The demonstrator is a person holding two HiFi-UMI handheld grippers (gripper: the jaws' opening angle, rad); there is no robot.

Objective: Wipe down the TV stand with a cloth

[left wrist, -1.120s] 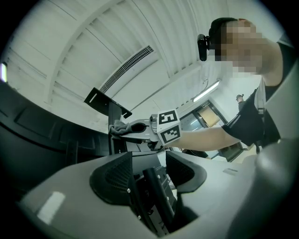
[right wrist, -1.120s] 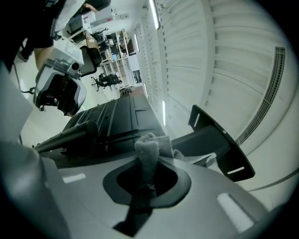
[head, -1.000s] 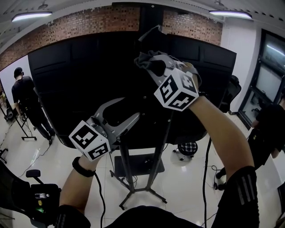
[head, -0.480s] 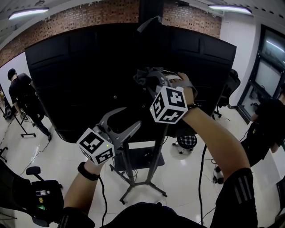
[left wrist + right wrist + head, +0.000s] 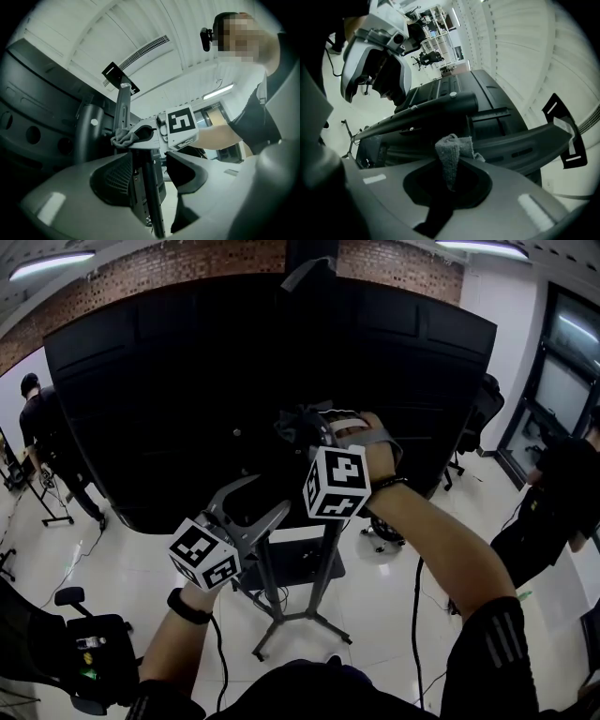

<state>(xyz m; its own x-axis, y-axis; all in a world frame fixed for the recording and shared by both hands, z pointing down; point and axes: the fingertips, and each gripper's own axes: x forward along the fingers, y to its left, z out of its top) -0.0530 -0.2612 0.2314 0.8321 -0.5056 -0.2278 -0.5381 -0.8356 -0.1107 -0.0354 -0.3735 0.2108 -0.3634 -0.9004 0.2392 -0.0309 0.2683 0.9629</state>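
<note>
Left gripper (image 5: 150, 161): jaws apart, black stand pole (image 5: 151, 201) between the fingers. Beyond the fingertips, right gripper (image 5: 137, 136) pinches grey cloth (image 5: 122, 138).

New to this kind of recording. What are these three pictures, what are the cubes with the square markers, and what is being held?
There is no robot here. A person holds a two-jaw gripper in each hand, and the marked cubes are parts of those grippers. The head view comes from a camera on the person's head. The other two cameras ride on the grippers and look along their jaws. The person faces the back of a large black TV on a floor stand. The right gripper is shut on a grey cloth, raised close to the TV's back. The left gripper is open and holds nothing, low near the stand's post.
</note>
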